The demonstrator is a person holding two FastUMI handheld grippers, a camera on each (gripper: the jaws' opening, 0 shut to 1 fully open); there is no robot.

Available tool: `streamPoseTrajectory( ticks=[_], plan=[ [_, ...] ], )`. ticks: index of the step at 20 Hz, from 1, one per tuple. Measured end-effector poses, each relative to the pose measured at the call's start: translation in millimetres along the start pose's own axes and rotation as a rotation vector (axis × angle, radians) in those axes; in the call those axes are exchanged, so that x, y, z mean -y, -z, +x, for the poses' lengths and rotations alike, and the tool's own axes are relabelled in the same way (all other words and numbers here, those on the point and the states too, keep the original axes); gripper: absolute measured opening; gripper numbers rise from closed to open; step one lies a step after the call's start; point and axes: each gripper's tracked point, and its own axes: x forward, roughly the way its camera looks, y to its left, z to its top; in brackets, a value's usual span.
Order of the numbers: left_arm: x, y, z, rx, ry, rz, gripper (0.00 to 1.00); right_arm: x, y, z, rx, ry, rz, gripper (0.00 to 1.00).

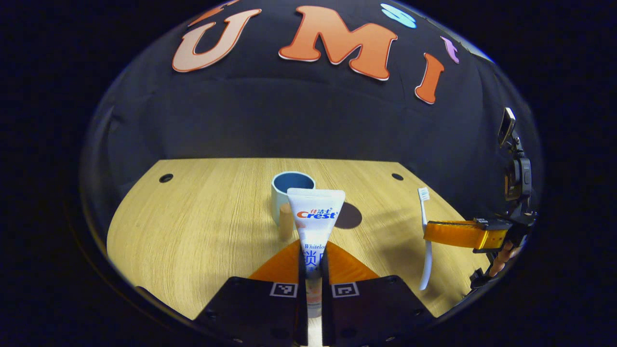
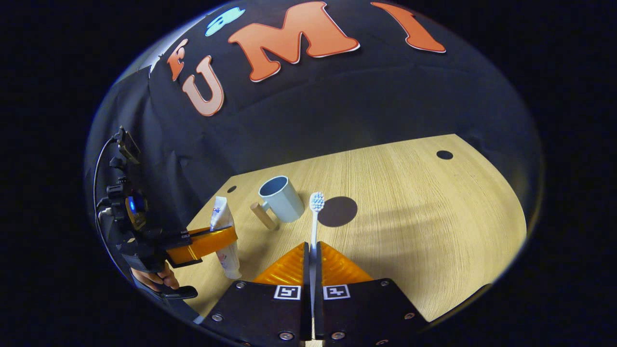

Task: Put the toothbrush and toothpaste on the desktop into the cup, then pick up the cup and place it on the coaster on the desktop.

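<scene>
Left gripper [image 1: 312,262] clamps the toothpaste [image 1: 315,217] mid-frame; right gripper [image 2: 312,262] pinches the toothbrush [image 2: 315,217]. The cup [image 2: 282,198] stands behind them.

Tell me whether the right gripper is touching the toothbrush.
Touching. In the right gripper view, the right gripper has both orange fingers closed on the toothbrush handle, with no gap on either side.

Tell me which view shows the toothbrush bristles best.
The right gripper view: the toothbrush stands straight ahead, clamped in the right gripper, its bristle head facing the camera. In the left gripper view the toothbrush is small, off to the side, bristles barely distinguishable.
</scene>
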Motion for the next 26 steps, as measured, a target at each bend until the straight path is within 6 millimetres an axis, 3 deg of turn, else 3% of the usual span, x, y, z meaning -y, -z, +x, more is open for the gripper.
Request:
streamPoseTrajectory(
  ticks=[3, 6, 14, 16, 19, 26],
  plan=[
    [-1.5, -16.9, -9.2, 0.090, -0.017, -0.001, 0.11, -0.3, -13.5, 3.8, 0.050, 0.002, 0.010, 0.02],
    [-14.0, -46.3, -30.1, 0.207, -0.036, -0.001, 0.11, 0.8, -24.6, 6.6, 0.095, 0.011, -0.010, 0.02],
    [-35.0, -96.7, -25.4, 0.435, -0.058, -0.078, 0.11, 4.6, -47.7, 13.2, 0.181, 0.018, -0.046, 0.02],
    [-41.8, -107.8, -18.0, 0.475, -0.047, -0.108, 0.11, 7.7, -56.1, 22.1, 0.193, 0.021, -0.053, 0.02],
    [-48.5, -128.0, 9.0, 0.506, -0.029, -0.141, 0.11, 7.7, -69.3, 23.2, 0.240, 0.022, -0.069, 0.02],
    [-60.6, -142.2, 50.6, 0.544, 0.005, -0.224, 0.11, 2.3, -107.0, 23.5, 0.371, 0.021, -0.119, 0.02]
  ],
)
